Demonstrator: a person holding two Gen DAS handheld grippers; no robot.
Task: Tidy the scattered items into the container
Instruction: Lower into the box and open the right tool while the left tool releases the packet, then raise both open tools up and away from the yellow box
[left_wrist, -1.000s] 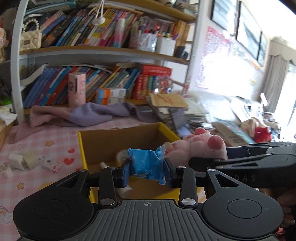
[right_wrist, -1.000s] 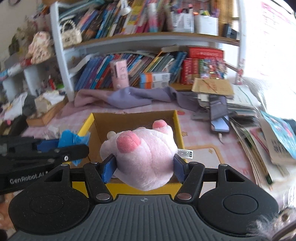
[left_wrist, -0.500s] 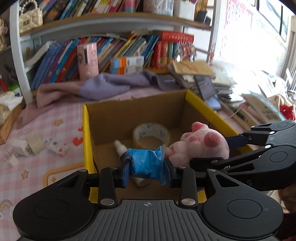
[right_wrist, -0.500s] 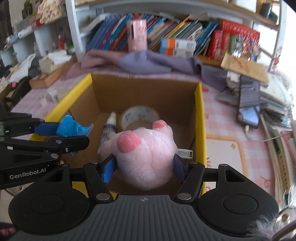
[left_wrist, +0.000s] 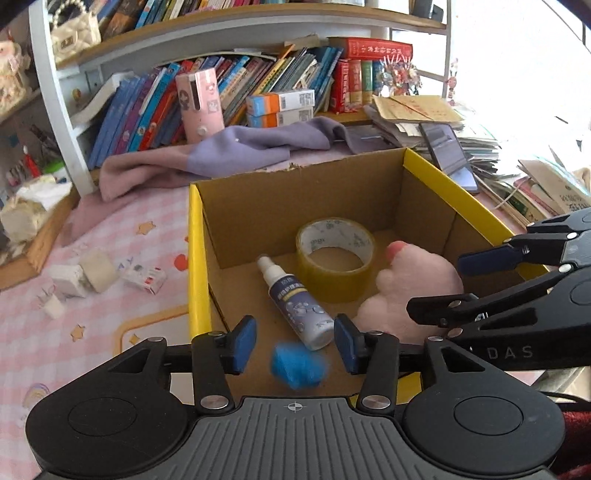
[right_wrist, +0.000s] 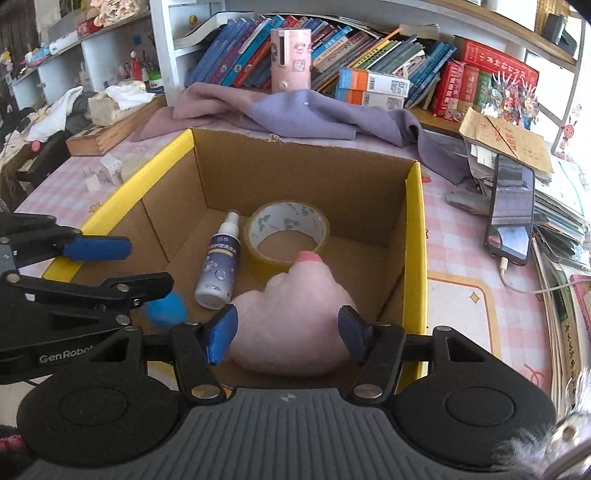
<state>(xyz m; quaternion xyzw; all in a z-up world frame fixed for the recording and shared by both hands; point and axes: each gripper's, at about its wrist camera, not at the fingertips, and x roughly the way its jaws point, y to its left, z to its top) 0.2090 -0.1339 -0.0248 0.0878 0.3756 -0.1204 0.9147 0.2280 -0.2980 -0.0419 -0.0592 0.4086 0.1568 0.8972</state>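
Observation:
The cardboard box with a yellow rim (left_wrist: 195, 258) holds a tape roll (left_wrist: 332, 286) and a small spray bottle (left_wrist: 299, 306). My left gripper (left_wrist: 295, 332) hangs over the box's near side with its jaws opening. A blurred blue packet (left_wrist: 297, 365) drops free just below them, touching neither pad. My right gripper (right_wrist: 288, 325) is low inside the box. It is shut on a pink plush toy (right_wrist: 291, 314), which is blurred and tipped forward, one foot pointing at the tape roll (right_wrist: 288, 218). The right wrist view shows the left gripper (right_wrist: 149, 266) at the left, above the packet (right_wrist: 166, 308).
Small white boxes (left_wrist: 92, 273) lie on the pink checked cloth left of the box. A purple garment (left_wrist: 240, 151) is heaped behind it, under the bookshelves. A phone (right_wrist: 511, 206) and stacks of paper crowd the right side. A wooden tray (right_wrist: 103, 133) sits at the far left.
Both grippers came down over and into the box. The left jaws spread and the blue packet fell out of them. The plush tipped forward and sank lower between the right pads.

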